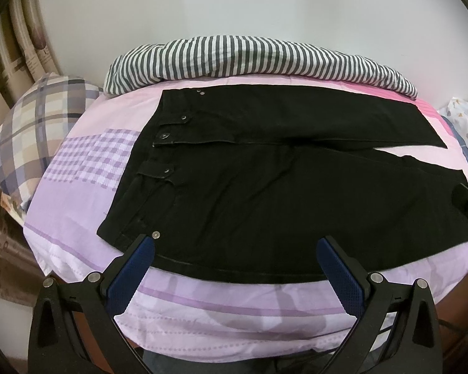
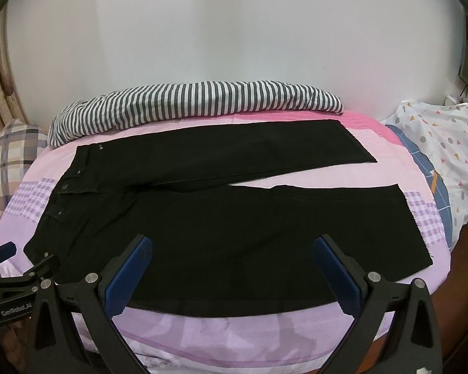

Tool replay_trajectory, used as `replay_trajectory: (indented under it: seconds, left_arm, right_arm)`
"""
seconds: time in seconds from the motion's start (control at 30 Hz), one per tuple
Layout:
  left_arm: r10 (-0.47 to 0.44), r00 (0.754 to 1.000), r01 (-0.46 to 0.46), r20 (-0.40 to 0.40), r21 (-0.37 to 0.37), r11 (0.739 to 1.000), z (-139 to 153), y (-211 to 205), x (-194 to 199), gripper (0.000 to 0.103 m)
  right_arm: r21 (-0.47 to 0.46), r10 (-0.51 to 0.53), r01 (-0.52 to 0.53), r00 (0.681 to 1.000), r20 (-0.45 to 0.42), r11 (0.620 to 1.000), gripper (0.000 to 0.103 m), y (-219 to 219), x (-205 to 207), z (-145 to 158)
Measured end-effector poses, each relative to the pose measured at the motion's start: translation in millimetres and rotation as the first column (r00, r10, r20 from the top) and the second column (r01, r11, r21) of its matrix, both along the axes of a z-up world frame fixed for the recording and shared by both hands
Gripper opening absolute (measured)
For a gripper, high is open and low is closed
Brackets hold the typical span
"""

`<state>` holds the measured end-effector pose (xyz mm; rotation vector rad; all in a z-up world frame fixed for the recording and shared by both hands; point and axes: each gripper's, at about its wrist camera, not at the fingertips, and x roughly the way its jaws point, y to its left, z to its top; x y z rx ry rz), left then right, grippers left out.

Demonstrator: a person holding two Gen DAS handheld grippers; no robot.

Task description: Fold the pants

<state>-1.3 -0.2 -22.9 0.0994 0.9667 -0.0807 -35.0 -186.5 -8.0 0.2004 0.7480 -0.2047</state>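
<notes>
**Black pants spread flat on the bed, both grippers apart above the near edge**

The black pants [image 1: 265, 187] lie unfolded across the middle of the frame on a pink and lilac bedsheet [image 1: 87, 155], waistband toward the left with its metal buttons [image 1: 164, 136] showing, the two legs running off to the right. In the right wrist view the legs part into a narrow V at centre right, with a strip of sheet between them; the upper leg ends at the upper right, the lower leg at the right edge.

The left gripper [image 1: 235, 252] fills the bottom of its frame, blue pads wide apart and holding nothing, its tips over the near side seam close to the waist corner. The right gripper [image 2: 232, 251] sits likewise at the bottom of its view, jaws spread and empty, over the lower leg.

A striped cloth [image 1: 249, 59] is bunched along the top of the bed against the pale wall. A plaid pillow [image 1: 37, 131] rests at the left, and a dotted white cover [image 2: 446, 146] at the far right
</notes>
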Motion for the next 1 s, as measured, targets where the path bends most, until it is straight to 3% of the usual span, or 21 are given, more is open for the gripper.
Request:
replay_trajectory:
  seconds: [1.0]
  left_arm:
    - [-0.021,0.999,0.021,0.044,-0.005,1.000,1.4,-3.5,-7.3,0.103]
  right_arm:
    - [-0.001,-0.025,0.025,1.000,-0.008,1.000,0.103,-7.1,-4.9,-5.8]
